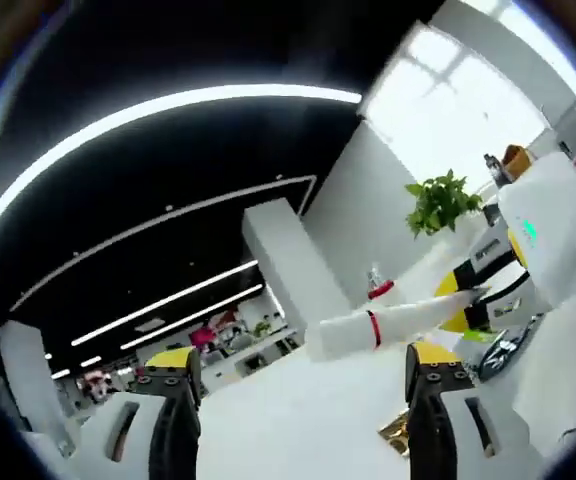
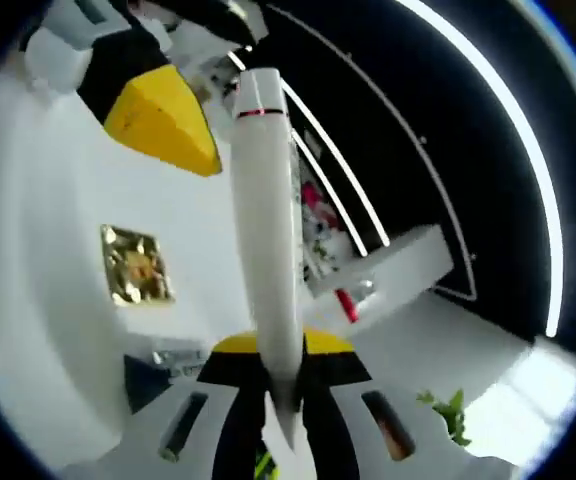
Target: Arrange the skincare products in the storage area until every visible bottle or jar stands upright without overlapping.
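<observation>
Right gripper (image 2: 280,400): clamped on the crimped end of a white tube (image 2: 266,230); also visible at right in the left gripper view (image 1: 488,290).
White tube: red band near the cap, sticking straight out from the right gripper's jaws, off the white table (image 2: 38,300).
Left gripper (image 1: 298,420): jaws apart, nothing between; just below the white tube (image 1: 388,325).
Gold square packet (image 2: 136,265): flat on the table, left of the white tube.
Potted plant (image 1: 441,203): beyond the white tube.

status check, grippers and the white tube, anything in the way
Right gripper shut on white tube, held up off the surface. Left gripper open, nothing between its jaws. Gold square packet lies on the white surface, apart from the tube.
</observation>
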